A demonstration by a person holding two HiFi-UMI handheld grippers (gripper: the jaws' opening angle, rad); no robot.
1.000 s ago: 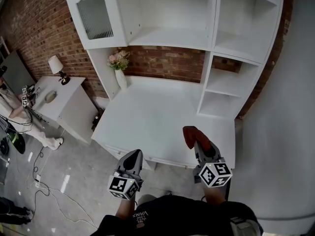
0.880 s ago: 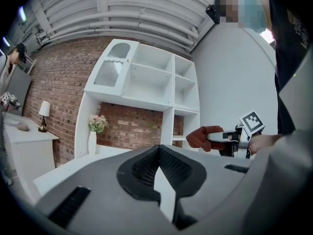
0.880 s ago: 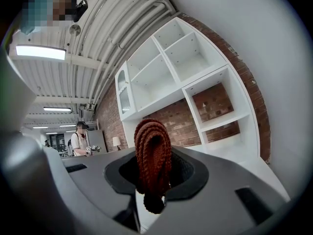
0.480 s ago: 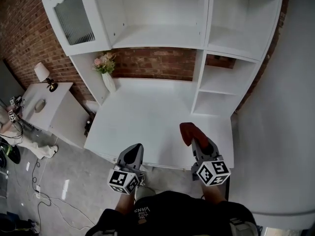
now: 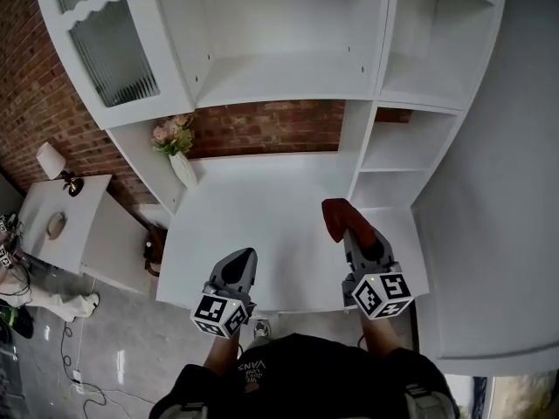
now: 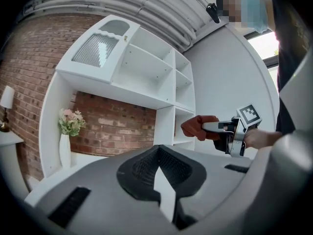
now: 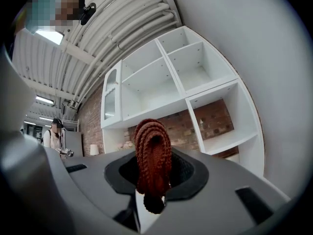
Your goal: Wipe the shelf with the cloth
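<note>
Though it fills the upper half of the head view, the white shelf unit (image 5: 288, 68) has its open compartments bare, with a ribbed glass door (image 5: 113, 51) at its left. Below it a white desk top (image 5: 253, 225) runs back to a brick wall (image 5: 262, 129). A low white side table (image 5: 83, 225) stands to the left. The right gripper (image 5: 348, 234) is clamped on a red-brown knitted cloth (image 5: 336, 218), which bunches up past the jaw tips, over the right part of the desk top and near the small lower right compartments. The left gripper (image 5: 239, 262) is over the near edge, jaws together and empty. A vase of flowers (image 5: 182, 166) stands at the back left corner.
</note>
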